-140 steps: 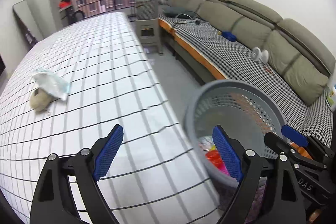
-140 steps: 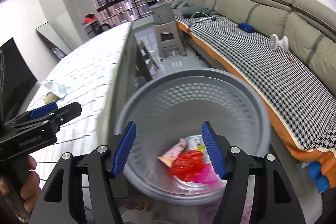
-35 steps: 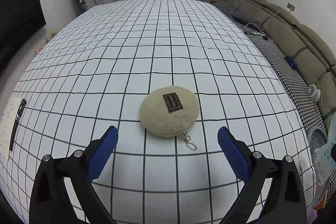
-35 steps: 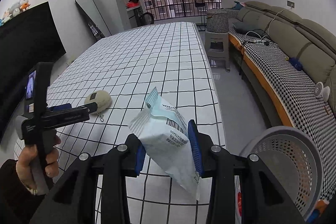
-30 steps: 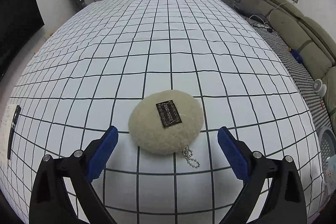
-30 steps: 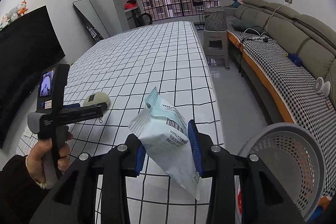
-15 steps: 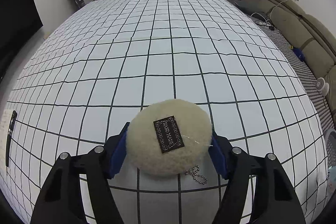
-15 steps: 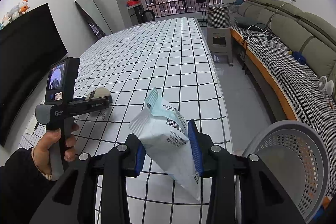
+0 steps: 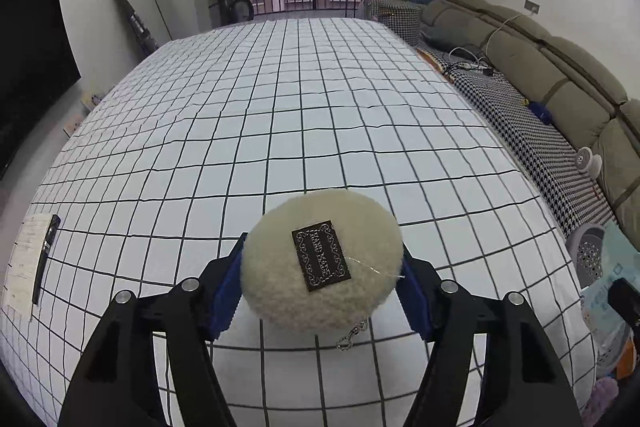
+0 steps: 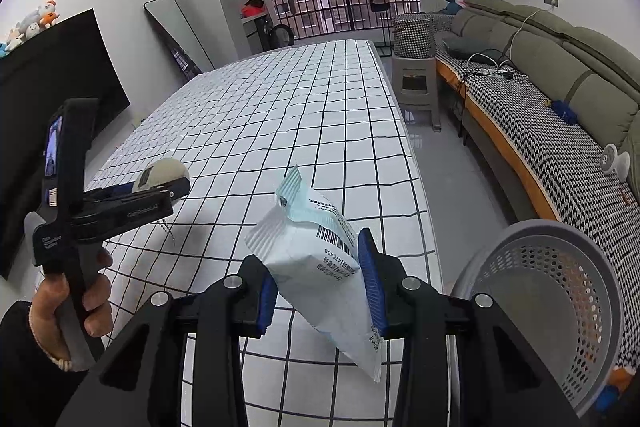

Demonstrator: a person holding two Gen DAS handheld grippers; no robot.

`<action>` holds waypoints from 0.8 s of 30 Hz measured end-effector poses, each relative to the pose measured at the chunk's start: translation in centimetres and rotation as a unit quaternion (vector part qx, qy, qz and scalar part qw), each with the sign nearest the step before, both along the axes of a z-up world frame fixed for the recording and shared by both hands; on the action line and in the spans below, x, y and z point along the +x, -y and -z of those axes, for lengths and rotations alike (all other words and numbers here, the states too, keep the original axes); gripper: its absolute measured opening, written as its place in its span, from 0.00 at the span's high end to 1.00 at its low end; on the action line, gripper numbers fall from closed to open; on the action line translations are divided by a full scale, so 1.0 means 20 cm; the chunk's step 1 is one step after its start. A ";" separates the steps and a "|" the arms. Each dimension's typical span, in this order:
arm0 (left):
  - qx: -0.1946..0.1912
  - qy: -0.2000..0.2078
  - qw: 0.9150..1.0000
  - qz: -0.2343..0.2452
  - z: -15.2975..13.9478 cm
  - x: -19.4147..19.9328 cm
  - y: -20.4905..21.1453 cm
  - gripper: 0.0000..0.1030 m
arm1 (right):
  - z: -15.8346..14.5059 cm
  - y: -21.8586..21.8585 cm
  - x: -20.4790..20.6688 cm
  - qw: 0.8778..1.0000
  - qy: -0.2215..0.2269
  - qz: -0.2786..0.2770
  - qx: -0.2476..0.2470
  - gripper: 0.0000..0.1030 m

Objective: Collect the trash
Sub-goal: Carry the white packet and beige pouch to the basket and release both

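My left gripper [image 9: 322, 289] is shut on a round, fluffy cream pouch [image 9: 320, 259] with a black label and a small chain hanging below it. The pouch is lifted just off the checked tablecloth [image 9: 320, 107]. In the right wrist view the left gripper [image 10: 160, 193] and its pouch [image 10: 162, 171] are at the left, in a person's hand [image 10: 84, 291]. My right gripper [image 10: 320, 287] is shut on a white and pale-blue snack packet [image 10: 316, 259], tilted above the table's near right corner. A grey perforated basket [image 10: 520, 227] stands on the floor at the lower right.
A sheet of paper with a pen [image 9: 28, 259] lies at the table's left edge. A grey-green sofa [image 10: 560, 87] with a houndstooth cover runs along the right wall. A grey stool [image 10: 414, 83] stands beyond the table. A black TV screen [image 10: 48, 75] fills the left wall.
My left gripper closed on the cream pouch and raised it off the cloth. The right gripper has kept still with the packet in it.
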State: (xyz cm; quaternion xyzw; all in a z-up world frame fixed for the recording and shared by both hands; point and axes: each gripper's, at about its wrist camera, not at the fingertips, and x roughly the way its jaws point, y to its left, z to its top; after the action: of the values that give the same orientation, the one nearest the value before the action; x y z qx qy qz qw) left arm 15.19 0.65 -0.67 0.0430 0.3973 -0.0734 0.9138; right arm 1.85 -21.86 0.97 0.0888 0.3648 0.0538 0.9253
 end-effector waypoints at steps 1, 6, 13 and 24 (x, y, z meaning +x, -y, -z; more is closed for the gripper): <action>0.000 0.006 1.000 0.008 -0.03 -0.05 0.02 0.37 | -0.01 0.01 -0.01 1.000 -0.001 0.002 0.001 0.65; 0.002 0.027 0.999 0.047 -0.10 -0.22 0.16 0.37 | -0.03 0.05 -0.12 1.000 0.003 0.017 -0.002 0.65; -0.005 0.038 0.993 0.110 -0.16 -0.46 0.39 0.37 | -0.04 0.22 -0.31 0.999 0.010 0.052 -0.001 0.65; -0.009 0.030 0.981 0.193 -0.13 -0.69 0.79 0.37 | 0.00 0.57 -0.58 0.992 0.021 0.122 0.009 0.65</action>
State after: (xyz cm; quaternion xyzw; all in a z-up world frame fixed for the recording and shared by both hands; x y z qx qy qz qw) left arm 1.49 -15.11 1.99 0.1129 0.3536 -0.2501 0.8942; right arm -9.80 -33.23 0.89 0.1400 0.3309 -0.0539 0.9317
